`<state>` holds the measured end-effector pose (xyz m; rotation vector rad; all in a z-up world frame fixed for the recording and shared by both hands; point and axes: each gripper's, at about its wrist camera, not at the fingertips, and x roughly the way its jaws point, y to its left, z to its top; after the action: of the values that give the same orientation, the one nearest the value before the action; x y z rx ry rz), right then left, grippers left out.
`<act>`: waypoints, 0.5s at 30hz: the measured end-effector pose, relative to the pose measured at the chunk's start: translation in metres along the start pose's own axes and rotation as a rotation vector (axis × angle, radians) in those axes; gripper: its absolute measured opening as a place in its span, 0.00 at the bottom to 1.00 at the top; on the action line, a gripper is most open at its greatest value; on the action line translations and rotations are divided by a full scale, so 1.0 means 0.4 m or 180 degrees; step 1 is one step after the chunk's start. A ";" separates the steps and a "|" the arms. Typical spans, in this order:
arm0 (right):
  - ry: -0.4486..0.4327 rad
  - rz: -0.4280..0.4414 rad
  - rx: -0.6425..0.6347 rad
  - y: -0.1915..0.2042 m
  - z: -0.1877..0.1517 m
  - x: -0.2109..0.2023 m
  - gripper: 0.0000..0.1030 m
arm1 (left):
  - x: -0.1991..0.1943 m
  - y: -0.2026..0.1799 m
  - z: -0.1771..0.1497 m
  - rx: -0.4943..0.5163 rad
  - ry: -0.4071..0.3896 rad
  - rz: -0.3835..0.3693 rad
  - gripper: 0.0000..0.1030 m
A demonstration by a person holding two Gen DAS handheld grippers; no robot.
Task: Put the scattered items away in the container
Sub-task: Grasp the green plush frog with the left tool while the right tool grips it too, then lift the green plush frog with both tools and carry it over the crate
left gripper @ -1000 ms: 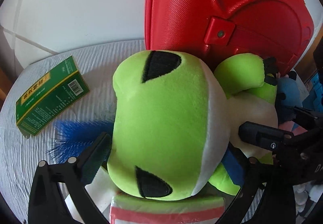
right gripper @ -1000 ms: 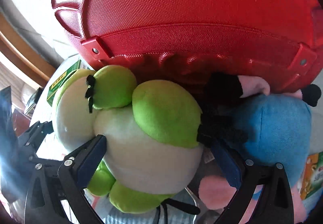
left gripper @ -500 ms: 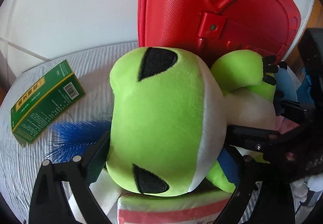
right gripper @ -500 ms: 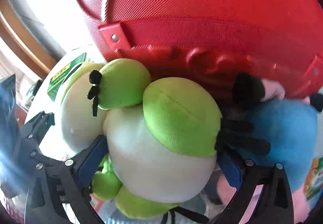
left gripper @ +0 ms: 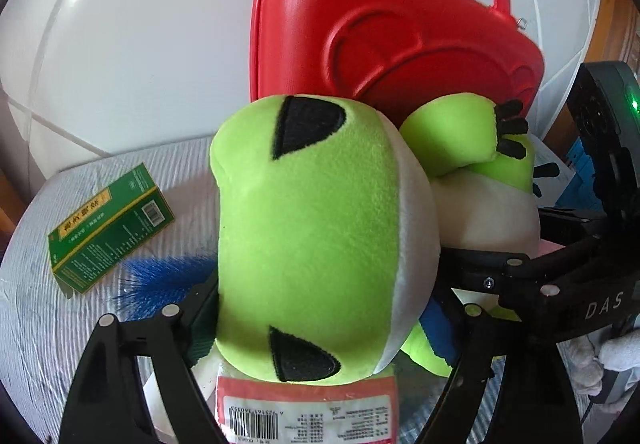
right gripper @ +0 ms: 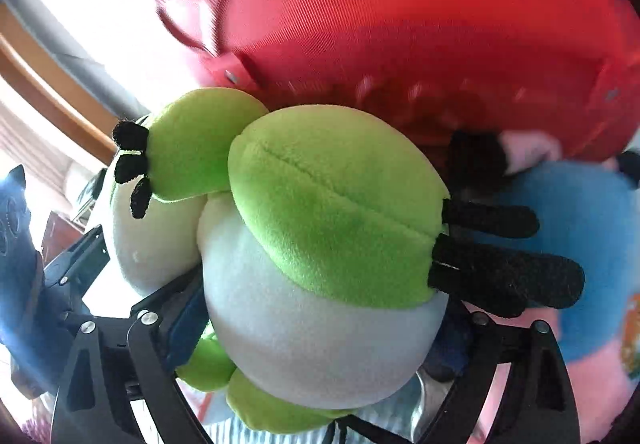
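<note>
Two sets of tongs are closing on the green frog plush [left gripper: 308,236]: left tongs [left gripper: 320,308] squeezing its head, right tongs [right gripper: 316,328] its belly. Beyond both, the red case [left gripper: 384,43] is standing upright.

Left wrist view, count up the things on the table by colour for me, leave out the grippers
Green: 2, the frog plush toy and the green carton
Red: 2, the red hard case and the red-edged packet under the frog
Blue: 1, the blue bristle brush
Total: 5. Blue and pink patches at the right edge are too hidden to count.
</note>
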<state>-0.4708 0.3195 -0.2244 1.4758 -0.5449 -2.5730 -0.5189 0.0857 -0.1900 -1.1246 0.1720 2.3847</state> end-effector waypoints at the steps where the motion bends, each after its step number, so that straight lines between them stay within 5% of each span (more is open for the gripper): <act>1: -0.0042 -0.0006 -0.0025 0.007 0.001 -0.029 0.91 | -0.023 -0.011 0.009 0.0016 -0.0048 -0.0007 0.81; 15: -0.0774 -0.0061 -0.0190 0.093 -0.078 -0.548 0.91 | -0.466 -0.240 0.102 0.0412 -0.0771 -0.0121 0.81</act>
<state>-0.3338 0.3395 -0.0479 1.1629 -0.4776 -2.7763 -0.4004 0.1111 -0.0139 -0.7668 0.2162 2.4136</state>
